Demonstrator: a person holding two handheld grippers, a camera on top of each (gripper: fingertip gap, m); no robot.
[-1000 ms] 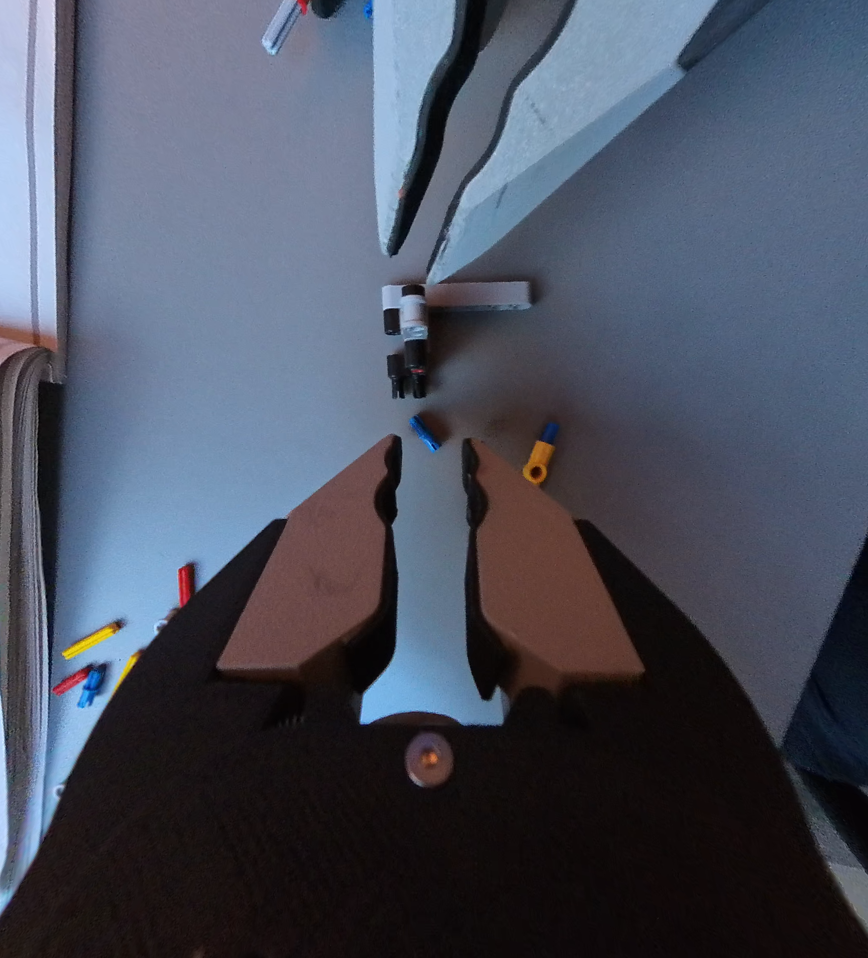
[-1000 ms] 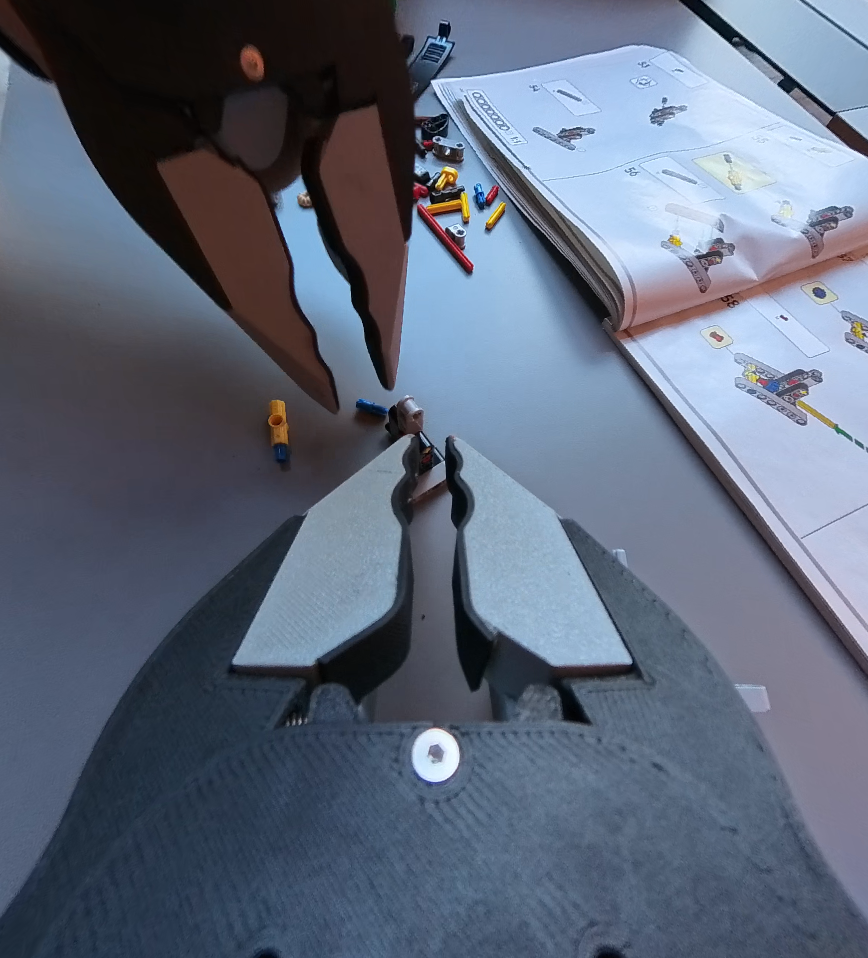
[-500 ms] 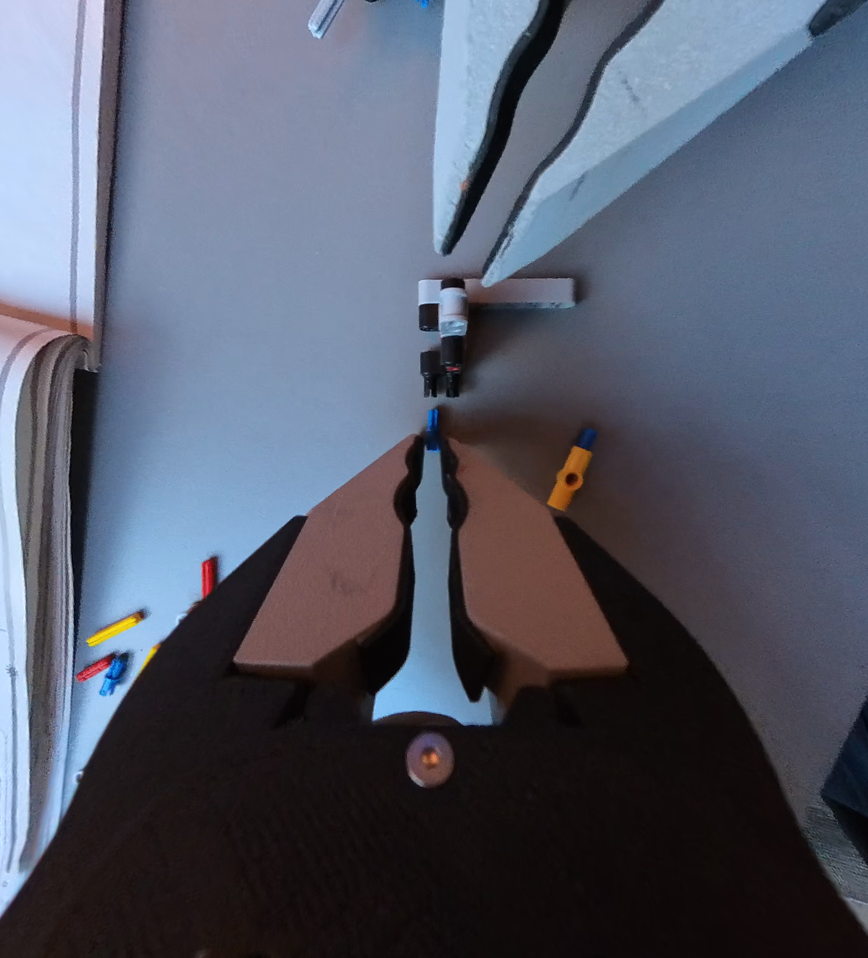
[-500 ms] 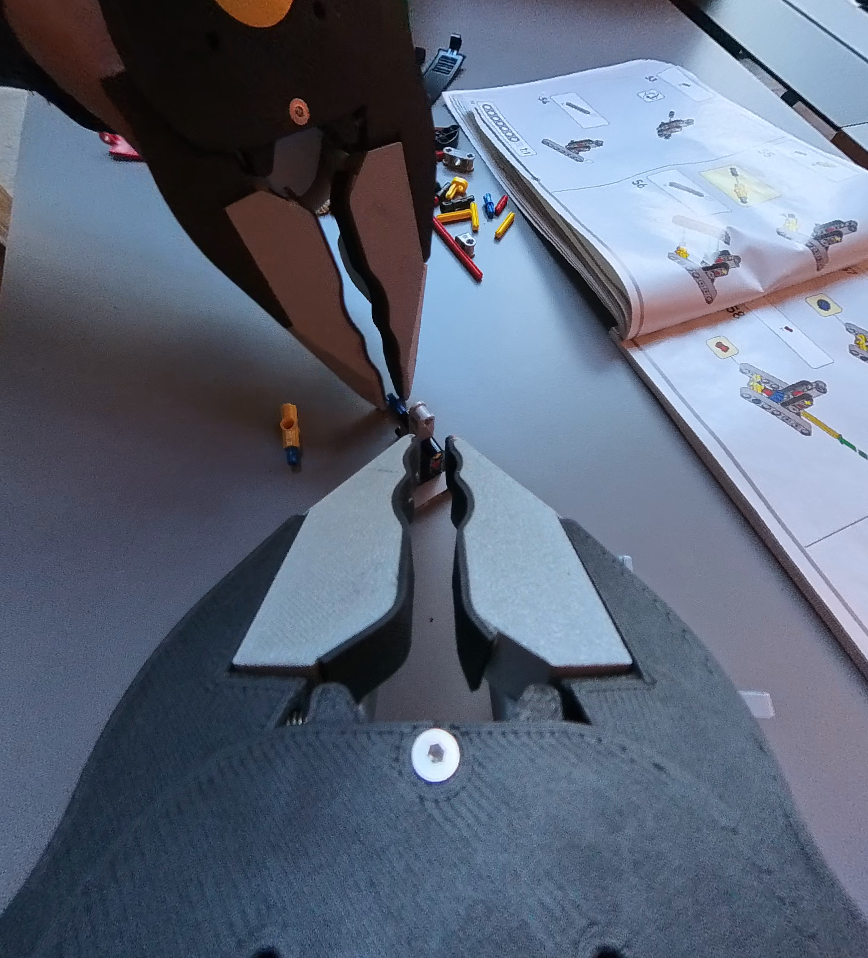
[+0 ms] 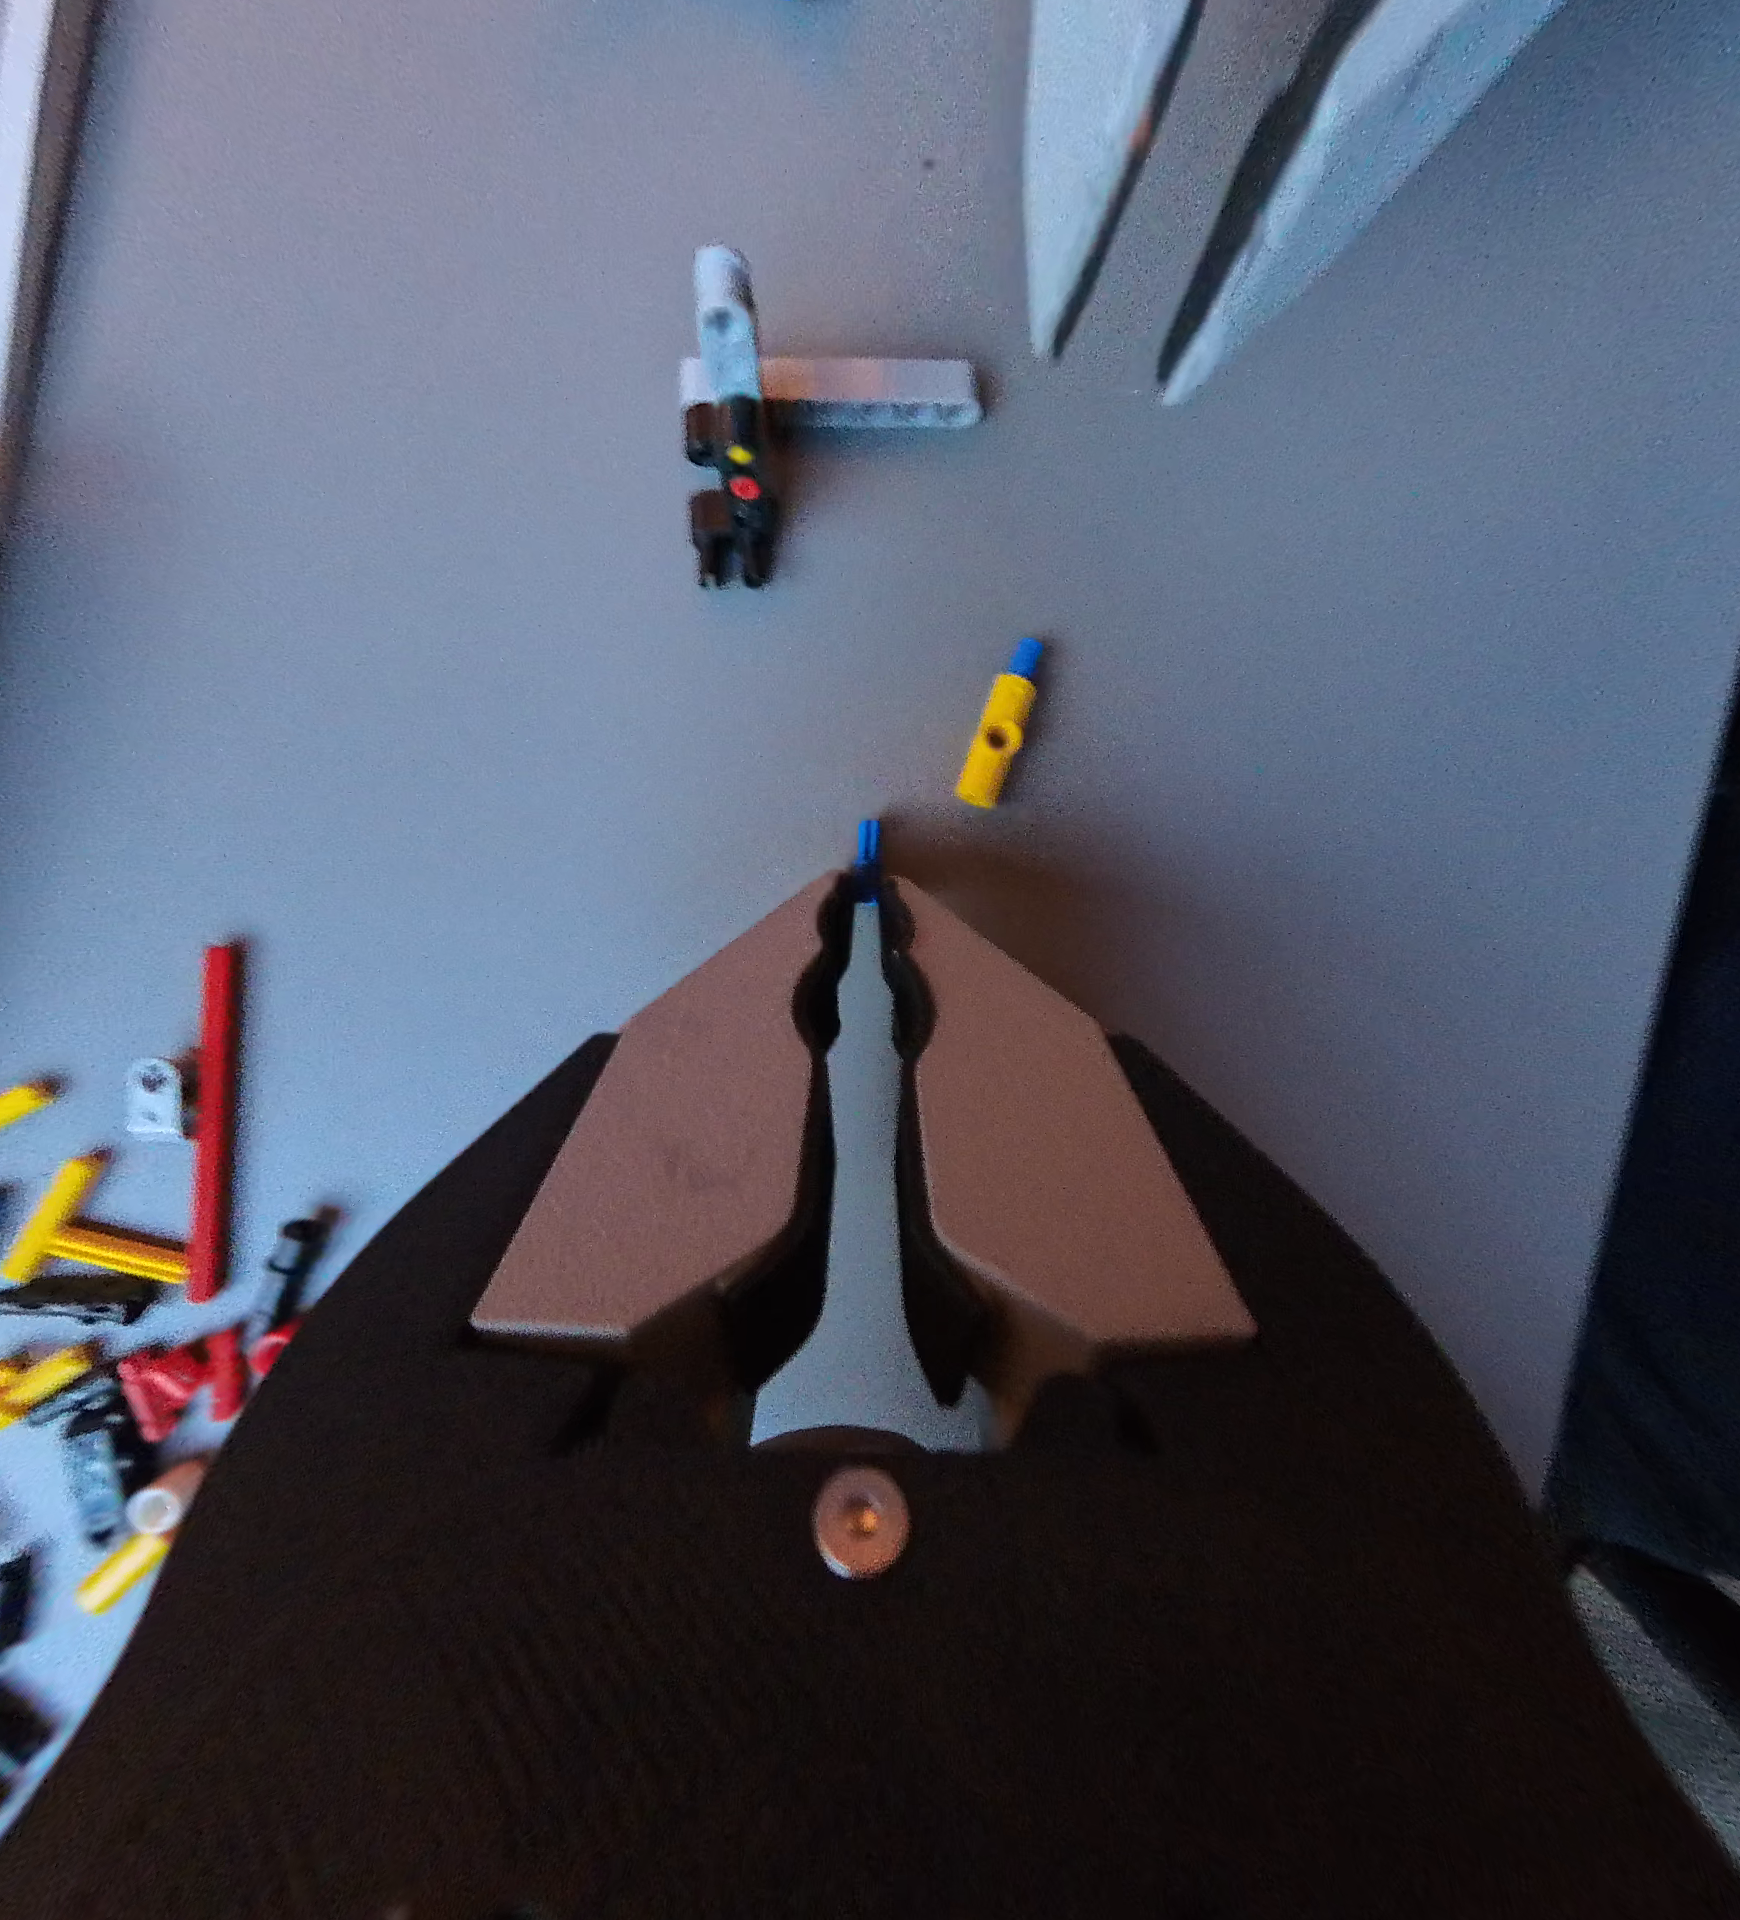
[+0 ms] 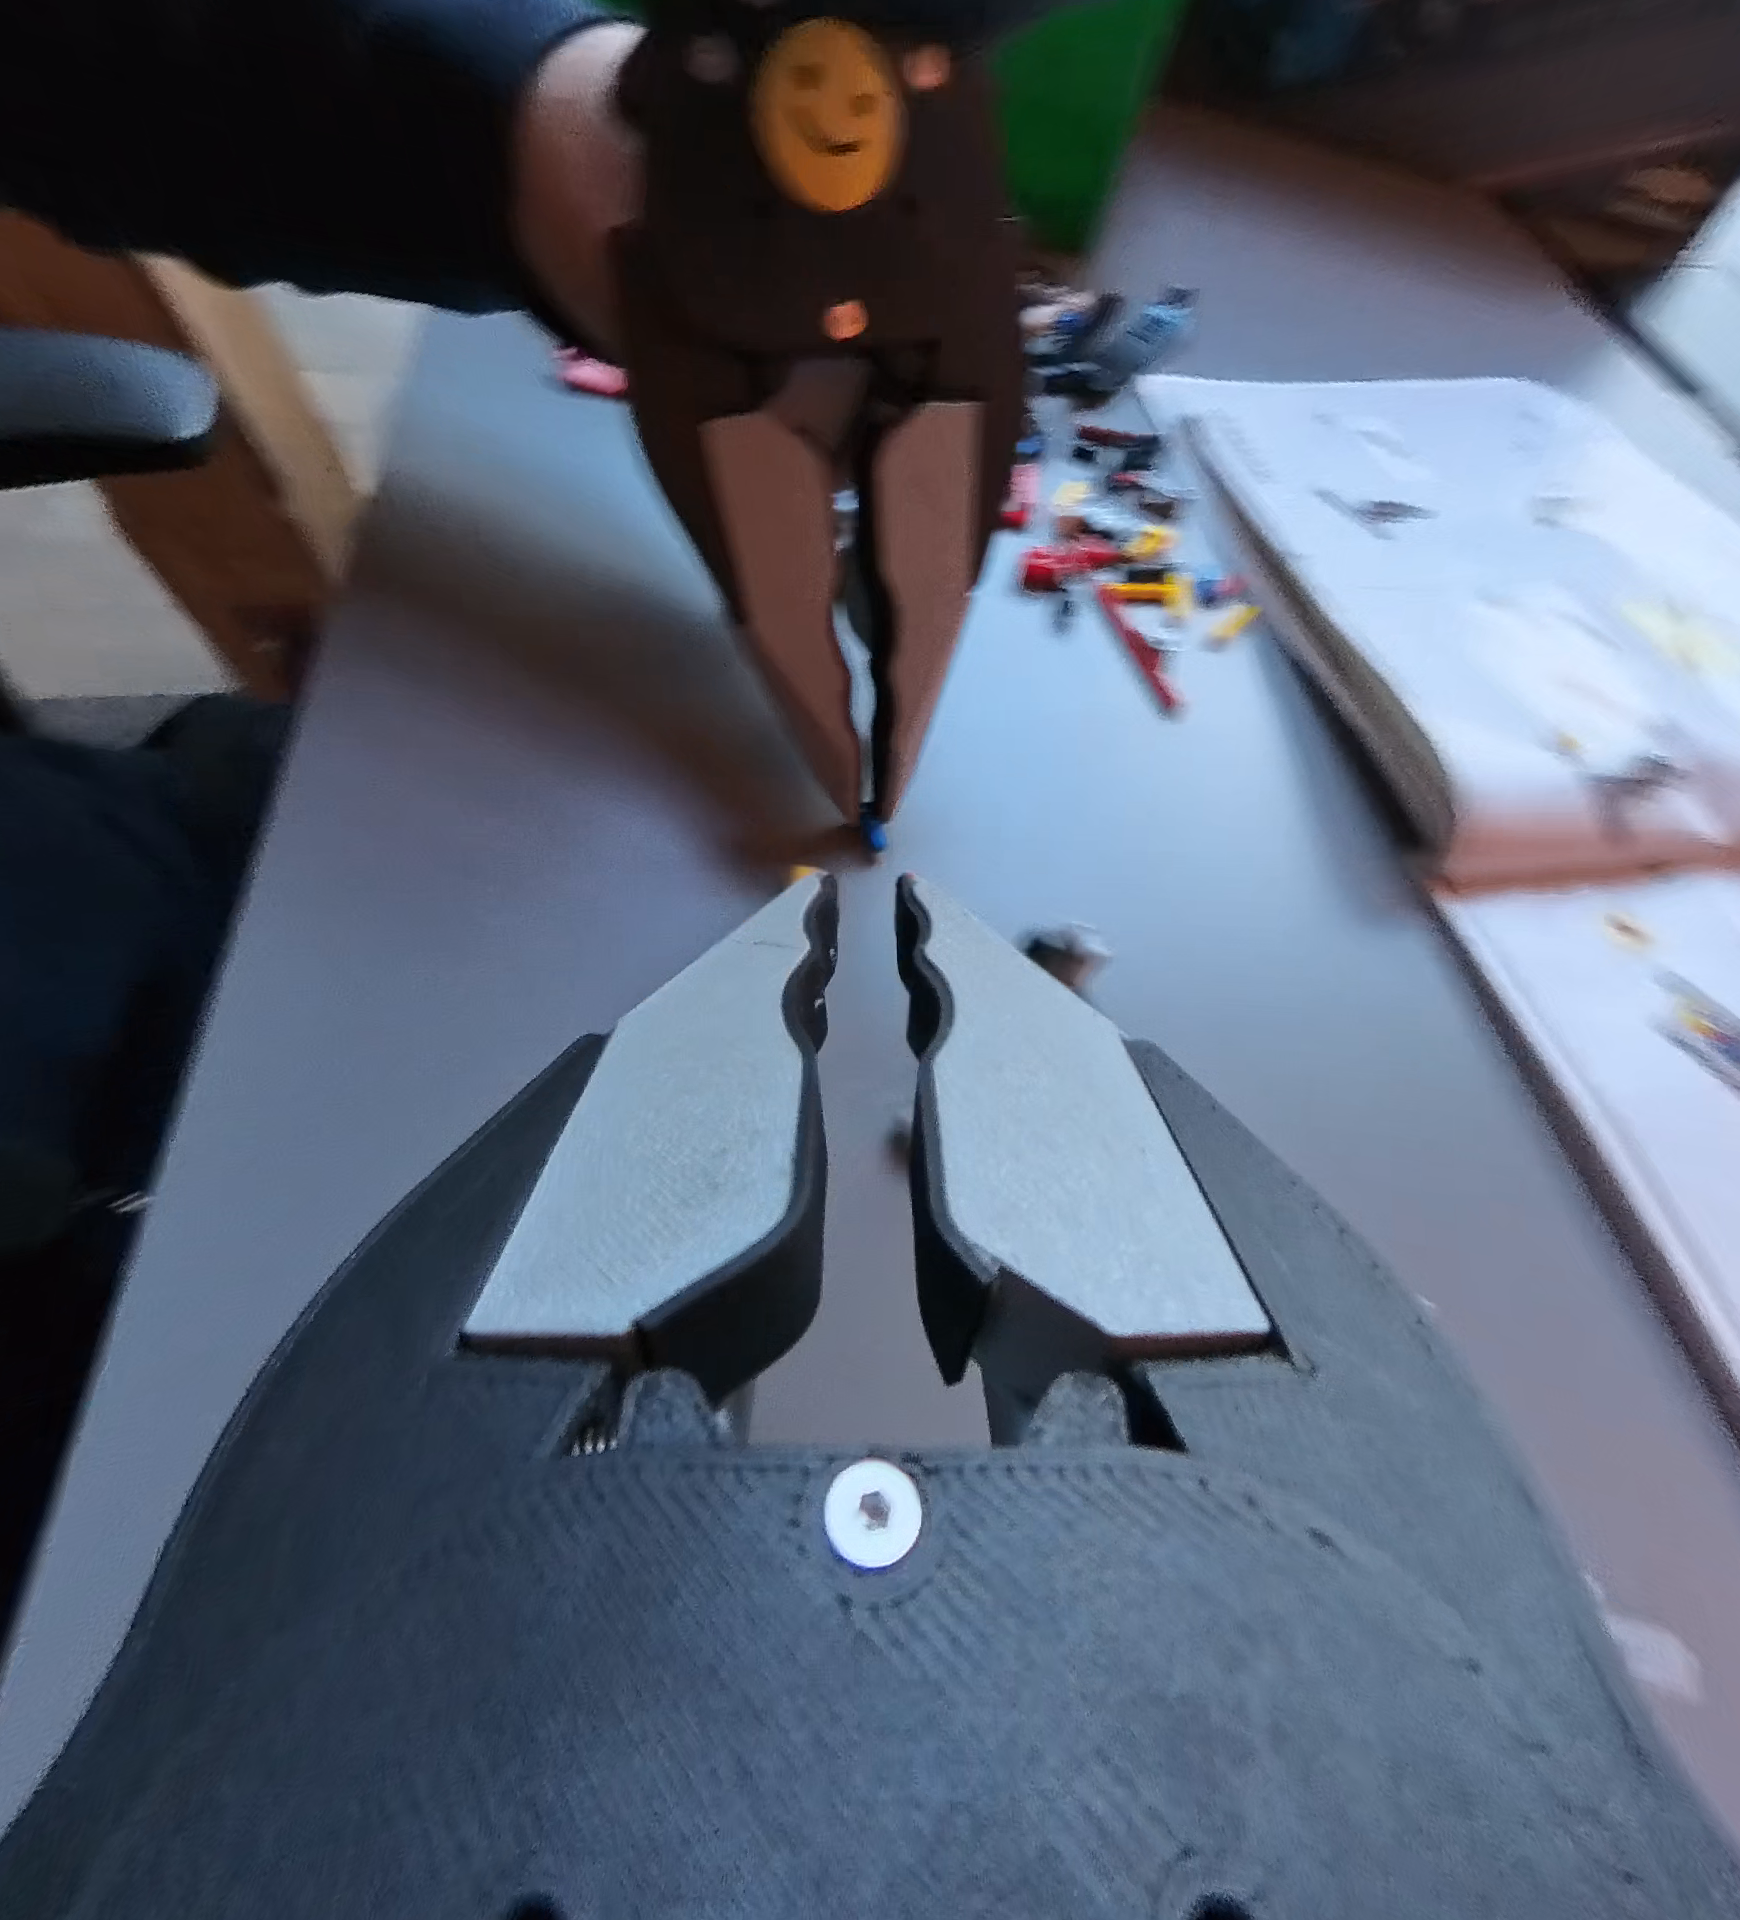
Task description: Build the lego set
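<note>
The small blue plastic pin (image 5: 868, 854) sits pinched at the very tips of my brown left gripper (image 5: 867, 896), low over the grey table (image 5: 430, 623). So shallow a hold could let it twist free. My grey right gripper (image 6: 866, 896) hangs parted, holding nothing, just opposite; the grey-and-black brick assembly (image 5: 731, 436) lies apart

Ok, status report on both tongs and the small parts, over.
Left tongs shut on blue pin, above the table. Right tongs open, holding nothing. Grey-black assembly and yellow connector lie loose nearby.
</note>
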